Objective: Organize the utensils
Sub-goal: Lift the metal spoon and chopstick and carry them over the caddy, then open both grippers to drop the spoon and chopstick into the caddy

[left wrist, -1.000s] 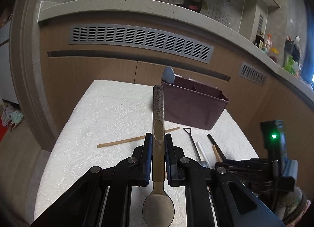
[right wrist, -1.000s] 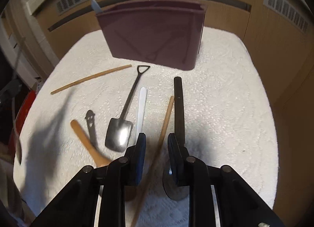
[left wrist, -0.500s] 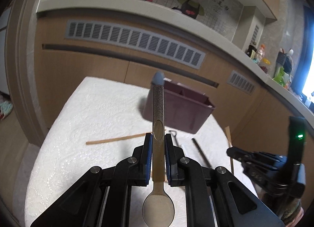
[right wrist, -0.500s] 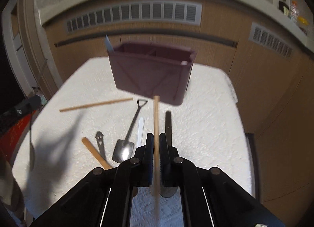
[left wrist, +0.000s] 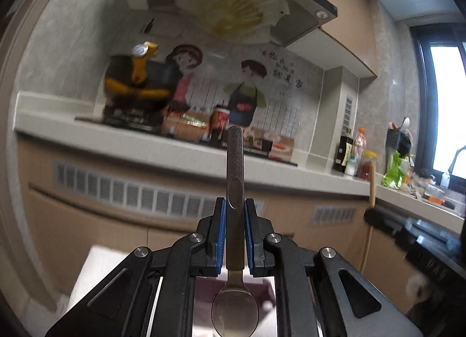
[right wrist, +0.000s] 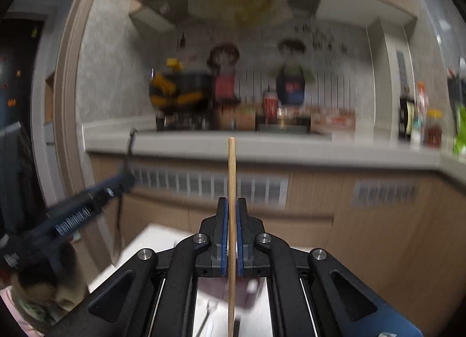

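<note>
Both grippers are now tipped upward compared with a second ago, so the kitchen counter fills each view and the white table cover is nearly lost. The left gripper [left wrist: 235, 232] is clamped on a metal spoon [left wrist: 235, 278], handle up, bowl hanging over the maroon utensil holder [left wrist: 204, 293]. The right gripper [right wrist: 232, 232] is clamped on a wooden chopstick [right wrist: 232, 191], held upright. The placing step is judged to be in hand; next, each utensil must be lowered into its compartment and released.
</note>
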The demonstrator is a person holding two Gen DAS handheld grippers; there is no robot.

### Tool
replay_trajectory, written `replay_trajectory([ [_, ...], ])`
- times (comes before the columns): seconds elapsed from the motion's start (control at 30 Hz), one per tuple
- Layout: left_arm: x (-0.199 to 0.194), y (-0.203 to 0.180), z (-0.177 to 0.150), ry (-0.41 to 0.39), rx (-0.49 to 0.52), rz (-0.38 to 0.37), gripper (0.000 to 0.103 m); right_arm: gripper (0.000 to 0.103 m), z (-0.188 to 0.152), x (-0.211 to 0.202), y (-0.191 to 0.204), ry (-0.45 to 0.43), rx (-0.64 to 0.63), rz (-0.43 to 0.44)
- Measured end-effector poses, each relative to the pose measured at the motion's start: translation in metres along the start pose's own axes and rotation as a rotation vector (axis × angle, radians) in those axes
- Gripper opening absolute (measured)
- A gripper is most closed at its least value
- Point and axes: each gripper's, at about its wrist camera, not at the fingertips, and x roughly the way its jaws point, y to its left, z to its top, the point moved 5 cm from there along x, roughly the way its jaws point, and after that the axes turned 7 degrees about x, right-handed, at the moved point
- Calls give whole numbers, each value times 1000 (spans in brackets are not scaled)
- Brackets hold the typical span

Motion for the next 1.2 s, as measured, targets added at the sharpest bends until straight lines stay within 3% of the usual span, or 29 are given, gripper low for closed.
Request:
replay_trajectory([
  [0.13,45,-6,-4,-1,32,17,12,4,21,31,-11,-48,1,-28],
  [0.27,86,-9,-23,7,49,41,12,4,15,71,-21,-45,18,-35],
  [0.53,148,3,-82,55,60,120,12,5,-30,142,-44,31,62,-56],
  [0.8,170,10,-130,105,61,118,13,5,-77,188,-59,82,86,-87],
  [0.87,170,13,-140,150,55,101,16,5,-90,193,-60,117,82,-72],
  [0.97,164,14,-153,232,75,65,31,8,-113,193,-59,186,58,-26],
  [1.0,159,15,-153,240,72,61,38,8,-118,192,-59,199,50,-25],
  [1.1,136,23,-147,251,27,39,45,10,-134,183,-58,237,19,-37],
  [1.2,107,33,-139,254,7,44,56,22,-145,168,-58,269,12,-51],
])
